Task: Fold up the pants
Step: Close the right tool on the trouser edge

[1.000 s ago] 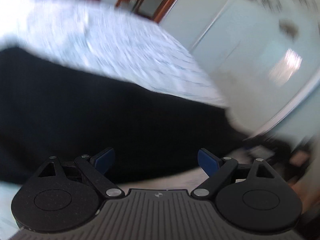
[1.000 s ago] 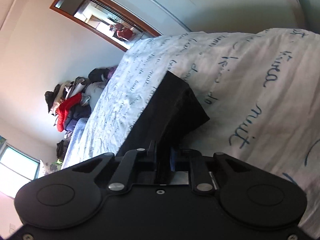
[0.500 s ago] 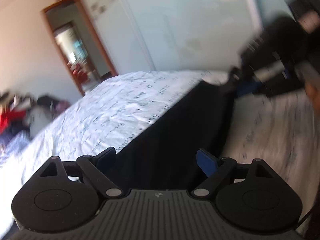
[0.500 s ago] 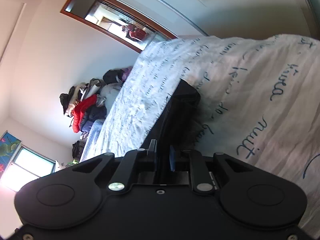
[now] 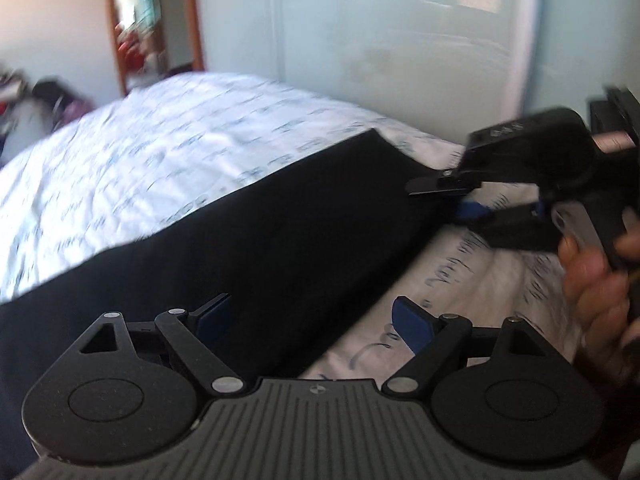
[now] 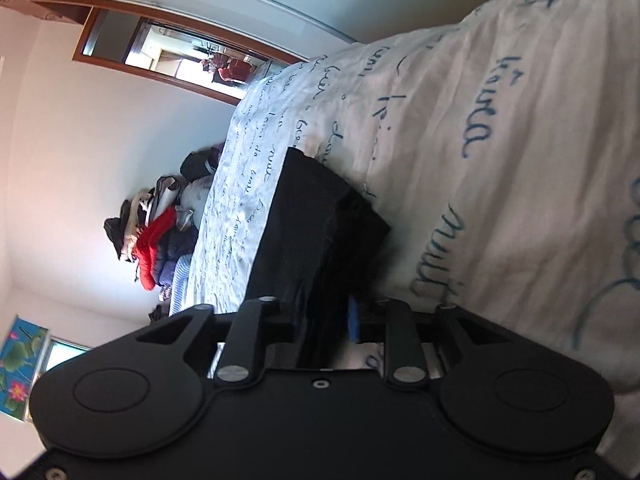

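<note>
So your right tool (image 5: 452, 200) has just been opening, black pants (image 5: 280, 232) between its fingers on the bed (image 5: 140, 148); your left tool (image 5: 316, 320) gapes wide, holding nothing.

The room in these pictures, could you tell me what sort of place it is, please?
Most likely a home bedroom: a bed under a script-printed cover, a heap of clothes against the far wall, and pale wardrobe doors behind the bed.

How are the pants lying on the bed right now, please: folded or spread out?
Folded: the pants form a narrow band, layers stacked at its end.
</note>
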{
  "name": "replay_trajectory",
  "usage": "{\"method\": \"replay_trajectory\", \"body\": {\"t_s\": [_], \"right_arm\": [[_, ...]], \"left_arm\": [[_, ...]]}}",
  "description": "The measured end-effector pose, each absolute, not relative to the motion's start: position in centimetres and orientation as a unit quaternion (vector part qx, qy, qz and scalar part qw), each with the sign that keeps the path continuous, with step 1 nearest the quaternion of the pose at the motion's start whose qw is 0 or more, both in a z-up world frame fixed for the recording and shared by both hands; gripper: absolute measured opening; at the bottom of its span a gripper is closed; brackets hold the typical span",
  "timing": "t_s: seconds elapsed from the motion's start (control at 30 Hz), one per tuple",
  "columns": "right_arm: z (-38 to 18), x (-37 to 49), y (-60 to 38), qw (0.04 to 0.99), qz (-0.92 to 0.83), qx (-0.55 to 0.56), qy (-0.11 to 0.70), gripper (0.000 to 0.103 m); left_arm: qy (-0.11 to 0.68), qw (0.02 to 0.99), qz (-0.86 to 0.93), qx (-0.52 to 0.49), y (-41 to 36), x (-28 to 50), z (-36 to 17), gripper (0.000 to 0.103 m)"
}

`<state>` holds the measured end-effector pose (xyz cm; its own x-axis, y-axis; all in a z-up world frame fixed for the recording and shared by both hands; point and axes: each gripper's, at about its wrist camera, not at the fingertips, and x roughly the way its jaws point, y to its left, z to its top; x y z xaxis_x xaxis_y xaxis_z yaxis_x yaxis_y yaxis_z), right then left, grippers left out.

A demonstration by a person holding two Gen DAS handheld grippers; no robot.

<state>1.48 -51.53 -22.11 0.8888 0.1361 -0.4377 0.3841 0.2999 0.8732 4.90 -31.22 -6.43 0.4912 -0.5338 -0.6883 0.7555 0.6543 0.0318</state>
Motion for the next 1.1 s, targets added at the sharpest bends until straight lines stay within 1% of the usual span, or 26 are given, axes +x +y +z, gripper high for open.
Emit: {"method": "replay_trajectory", "body": {"t_s": [0.03,0.07,0.13,0.17,0.2,0.23,0.4,0.53,0.7,0.73,0.77,0.83,0.9,1.03,1.1], "right_arm": [[-22.2,1.8,-51.5,0.774,-0.075,0.590,0.218,0.033],[-22.3,2.1,-51.3,0.771,-0.070,0.595,0.214,0.039],[-22.0,2.6,-51.0,0.775,-0.068,0.591,0.212,0.041],[-21.8,2.8,-50.8,0.780,-0.066,0.585,0.212,0.036],[-21.5,2.9,-50.7,0.784,-0.063,0.581,0.211,0.014],[-21.3,2.8,-50.6,0.788,-0.056,0.577,0.209,0.009],[-20.6,2.6,-50.7,0.798,-0.041,0.565,0.204,0.009],[-20.1,3.0,-50.7,0.800,-0.034,0.564,0.203,0.009],[-20.0,3.1,-50.8,0.800,-0.030,0.565,0.202,0.009],[-20.0,3.1,-50.8,0.800,-0.029,0.564,0.202,0.009],[-20.1,3.0,-50.8,0.800,-0.027,0.564,0.202,0.009],[-20.1,3.0,-50.8,0.800,-0.025,0.565,0.201,0.009],[-20.0,3.1,-50.9,0.800,-0.022,0.565,0.200,0.009],[-20.0,3.3,-51.1,0.800,-0.017,0.567,0.197,0.009],[-19.9,3.3,-51.1,0.799,-0.011,0.568,0.196,0.009]], "left_arm": [[0.344,0.849,-0.369,0.157,-31.1,5.4,-6.5,0.088],[0.360,0.848,-0.362,0.144,-31.0,5.8,-6.6,0.087],[0.389,0.847,-0.344,0.112,-30.9,6.7,-6.8,0.087],[0.401,0.847,-0.336,0.096,-30.6,6.9,-6.8,0.087],[0.408,0.847,-0.332,0.080,-30.3,7.0,-6.8,0.087],[0.411,0.848,-0.327,0.067,-30.0,7.0,-6.7,0.087],[0.442,0.834,-0.330,-0.009,-28.8,7.2,-5.8,0.087],[0.455,0.816,-0.354,-0.046,-28.3,6.9,-5.3,0.087],[0.493,0.791,-0.332,-0.145,-26.9,8.6,-5.7,0.087],[0.487,0.796,-0.330,-0.140,-26.9,8.6,-5.5,0.087],[0.472,0.810,-0.331,-0.112,-27.2,8.2,-5.1,0.087],[0.415,0.849,-0.326,0.000,-28.6,6.8,-4.2,0.087],[0.360,0.863,-0.341,0.095,-30.1,5.6,-4.2,0.088],[0.316,0.860,-0.360,0.178,-31.4,4.0,-5.4,0.085],[0.301,0.860,-0.359,0.199,-31.7,3.6,-5.8,0.084]]}}
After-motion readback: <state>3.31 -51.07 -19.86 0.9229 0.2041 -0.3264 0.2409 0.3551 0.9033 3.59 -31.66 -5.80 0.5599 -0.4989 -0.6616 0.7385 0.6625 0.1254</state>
